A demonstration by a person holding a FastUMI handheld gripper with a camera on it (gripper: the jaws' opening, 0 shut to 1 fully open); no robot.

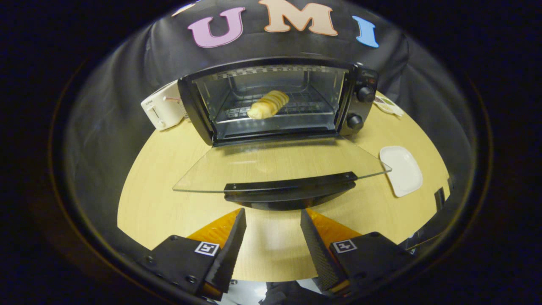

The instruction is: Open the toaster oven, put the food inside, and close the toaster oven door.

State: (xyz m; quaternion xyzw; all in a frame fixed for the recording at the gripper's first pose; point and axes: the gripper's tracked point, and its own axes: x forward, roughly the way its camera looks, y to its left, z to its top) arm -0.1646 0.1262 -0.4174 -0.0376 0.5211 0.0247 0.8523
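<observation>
While the gripper gapes empty, the door handle's underside stays hidden.

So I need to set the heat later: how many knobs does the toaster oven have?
2, both on the toaster oven right panel: upper knob, lower knob. The gripper is open, before the door handle.

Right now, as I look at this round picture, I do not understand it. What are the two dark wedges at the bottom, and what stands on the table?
The camera rides on a hand-held gripper and looks forward along its two fingers; those are the wedges. The jaws stand open, holding nothing. Just ahead is the toaster oven, its glass door folded down flat, the handle nearest the fingers. The food, a bread roll, lies on the rack inside. On the wooden table are also a white toaster beside the oven and a white plate.
</observation>
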